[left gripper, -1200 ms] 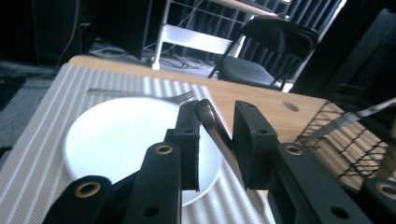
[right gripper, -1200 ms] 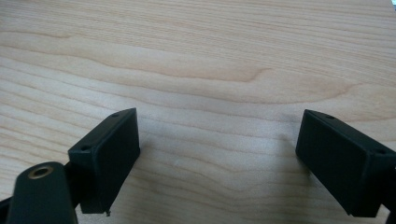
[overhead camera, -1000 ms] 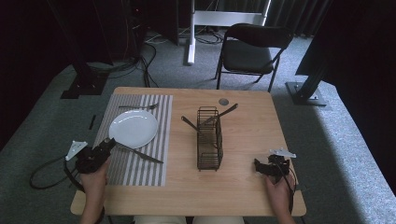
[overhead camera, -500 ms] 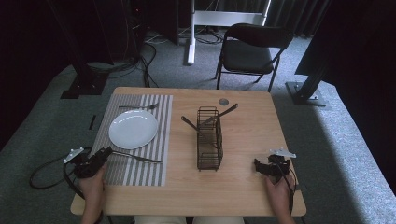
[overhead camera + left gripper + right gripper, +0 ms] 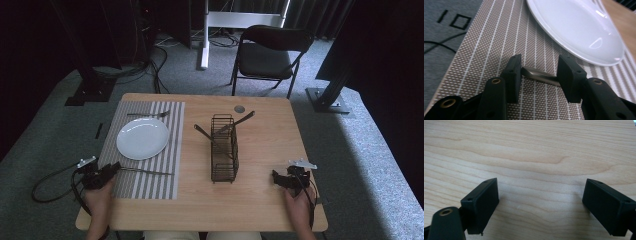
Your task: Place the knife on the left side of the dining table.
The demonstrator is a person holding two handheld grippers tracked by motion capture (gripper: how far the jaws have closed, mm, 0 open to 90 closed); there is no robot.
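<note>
A slim metal utensil (image 5: 147, 172) lies on the striped placemat (image 5: 150, 187), in front of the white plate (image 5: 143, 138). My left gripper (image 5: 112, 170) is low at the mat's left edge, at the utensil's handle end. In the left gripper view the handle (image 5: 540, 75) rests on the placemat (image 5: 499, 37) between the jaws of the left gripper (image 5: 539, 67). Those jaws have just been opening, and the pads stand apart from the handle. My right gripper (image 5: 276, 179) rests open at the table's front right, with bare wood between the jaws of the right gripper (image 5: 540, 202).
A black wire caddy (image 5: 224, 147) with two utensils sticking out stands mid-table. A fork (image 5: 147, 115) lies on the mat behind the plate (image 5: 576, 27). A small round disc (image 5: 239, 108) sits near the far edge. A folding chair (image 5: 270, 55) stands beyond the table.
My left gripper has sunk toward the mat's front left edge with the utensil, which now lies flat on the mat. The right gripper has not moved.
</note>
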